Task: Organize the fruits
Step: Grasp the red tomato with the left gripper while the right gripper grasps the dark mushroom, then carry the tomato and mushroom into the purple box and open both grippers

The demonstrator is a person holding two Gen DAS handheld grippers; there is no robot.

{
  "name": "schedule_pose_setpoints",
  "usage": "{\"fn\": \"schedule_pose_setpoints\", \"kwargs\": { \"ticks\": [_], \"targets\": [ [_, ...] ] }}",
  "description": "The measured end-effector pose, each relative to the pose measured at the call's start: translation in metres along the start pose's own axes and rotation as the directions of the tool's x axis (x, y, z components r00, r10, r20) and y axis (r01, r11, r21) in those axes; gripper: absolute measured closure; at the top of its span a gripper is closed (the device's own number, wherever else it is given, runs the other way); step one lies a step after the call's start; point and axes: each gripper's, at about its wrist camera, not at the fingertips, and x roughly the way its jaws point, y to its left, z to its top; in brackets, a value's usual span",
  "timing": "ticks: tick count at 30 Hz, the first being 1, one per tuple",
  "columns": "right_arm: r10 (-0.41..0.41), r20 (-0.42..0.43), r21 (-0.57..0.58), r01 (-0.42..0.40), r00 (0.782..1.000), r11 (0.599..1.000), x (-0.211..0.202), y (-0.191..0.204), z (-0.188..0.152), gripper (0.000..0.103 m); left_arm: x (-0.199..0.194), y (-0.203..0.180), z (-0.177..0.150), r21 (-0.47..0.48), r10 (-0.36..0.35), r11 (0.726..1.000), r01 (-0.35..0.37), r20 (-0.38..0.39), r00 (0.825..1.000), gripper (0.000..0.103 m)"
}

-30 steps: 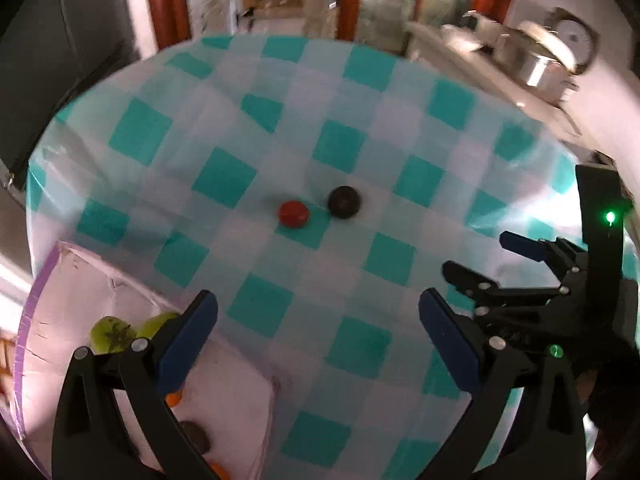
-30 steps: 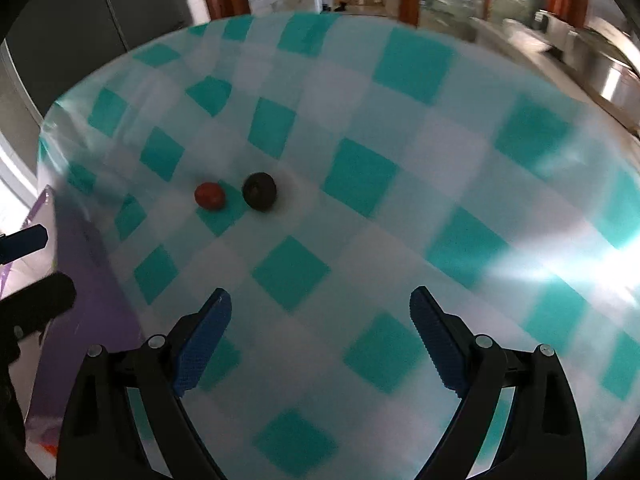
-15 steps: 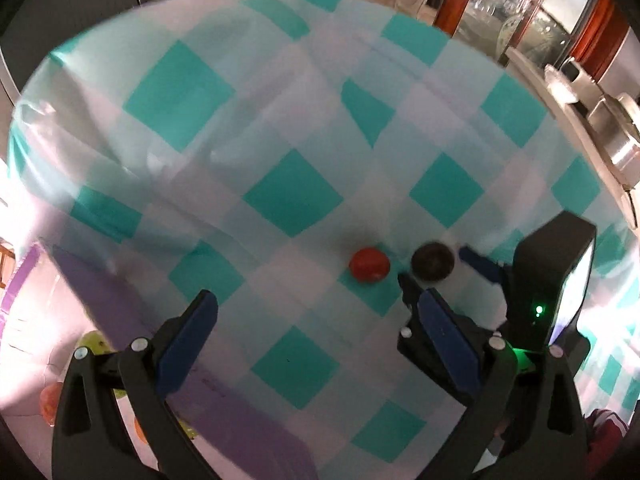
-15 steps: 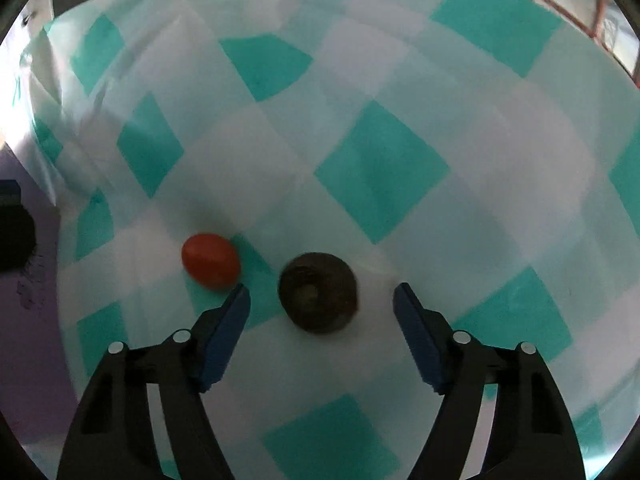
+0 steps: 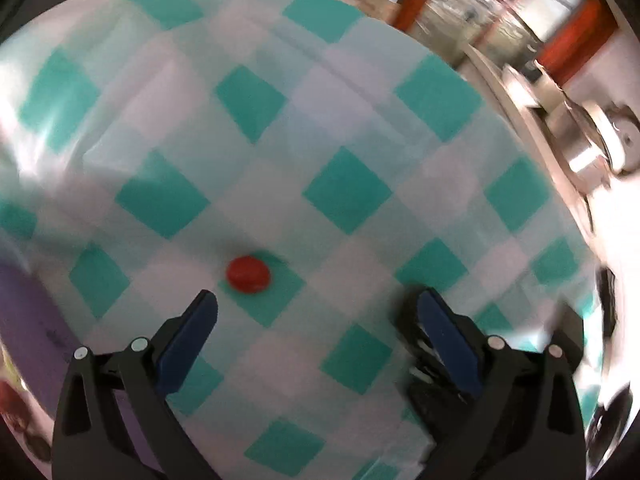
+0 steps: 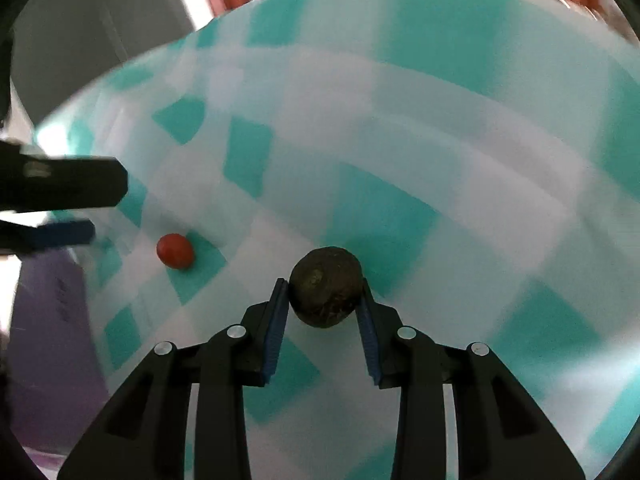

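A small red fruit (image 5: 247,274) lies on the teal-checked tablecloth (image 5: 344,184), just beyond my open left gripper (image 5: 316,314), nearer its left finger. It also shows in the right wrist view (image 6: 175,251). My right gripper (image 6: 323,300) is shut on a dark round fruit (image 6: 326,292), its blue pads pressed on both sides, held just over the cloth (image 6: 400,160). The left gripper's fingers (image 6: 68,184) reach in from the left edge of the right wrist view.
A purple-rimmed box (image 5: 24,320) sits at the lower left of the table; it also shows in the right wrist view (image 6: 48,340). Steel pots (image 5: 588,136) stand on a counter past the table's right edge.
My right gripper closed on the dark fruit and lifted it off the cloth. My left gripper moved in toward the red fruit, which has stayed put.
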Motion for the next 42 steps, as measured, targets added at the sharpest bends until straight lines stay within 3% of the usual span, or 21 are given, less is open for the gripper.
{"fn": "schedule_pose_setpoints", "kwargs": {
  "ticks": [1,3,5,9,14,16,17,18,20,24,28,36,42],
  "targets": [
    [-0.011,0.008,0.018,0.011,1.000,1.000,-0.010,-0.008,-0.006,0.069,0.004,0.000,-0.001,-0.007,0.069,0.998,-0.069,0.021,0.997,0.003],
    [-0.021,0.010,0.030,0.021,1.000,0.999,-0.023,-0.018,-0.016,0.069,0.019,0.002,-0.004,-0.024,0.134,0.991,-0.134,0.020,0.991,0.004],
    [-0.011,0.010,0.038,0.011,1.000,0.999,-0.033,-0.023,-0.024,0.069,0.038,0.004,-0.008,-0.034,0.254,0.967,-0.252,0.041,0.966,0.008],
    [0.005,0.022,0.010,-0.005,1.000,1.000,-0.049,-0.018,-0.042,0.069,0.074,0.011,-0.016,-0.065,0.325,0.944,-0.323,0.011,0.946,0.021],
    [0.020,0.026,0.008,-0.020,0.999,1.000,-0.059,-0.011,-0.051,0.069,0.088,0.007,-0.021,-0.021,0.364,0.931,-0.364,0.102,0.926,0.027],
    [0.016,0.022,0.014,-0.017,1.000,1.000,-0.061,-0.011,-0.056,0.069,0.087,0.001,-0.022,0.031,0.310,0.948,-0.317,0.131,0.942,0.049],
    [0.013,0.020,0.017,-0.013,1.000,1.000,-0.064,-0.011,-0.059,0.069,0.087,-0.005,-0.023,0.067,0.303,0.947,-0.314,0.138,0.943,0.068],
    [0.010,0.019,0.018,-0.010,1.000,1.000,-0.064,-0.008,-0.061,0.069,0.087,-0.012,-0.025,0.108,0.313,0.938,-0.328,0.137,0.940,0.068],
    [-0.002,0.017,0.016,0.002,1.000,1.000,-0.067,-0.004,-0.063,0.069,0.083,-0.014,-0.031,0.115,0.268,0.953,-0.280,0.106,0.958,0.068],
    [-0.037,-0.013,0.013,0.038,0.999,0.999,-0.077,0.002,-0.068,0.069,0.063,-0.022,-0.051,0.146,0.216,0.963,-0.226,0.083,0.973,0.068],
    [-0.064,-0.024,0.025,0.064,0.998,0.998,-0.092,0.009,-0.074,0.069,0.019,-0.039,-0.067,0.222,0.159,0.958,-0.182,0.117,0.980,0.068],
    [-0.094,0.074,0.017,0.093,0.993,0.996,-0.170,0.059,-0.064,0.069,-0.108,-0.055,-0.087,0.294,0.072,0.945,-0.143,0.239,0.968,0.068],
    [-0.106,0.164,-0.005,0.108,0.981,0.994,-0.244,0.105,-0.063,0.069,-0.202,-0.033,-0.096,0.311,0.027,0.941,-0.131,0.319,0.947,0.068]
  ]
}}
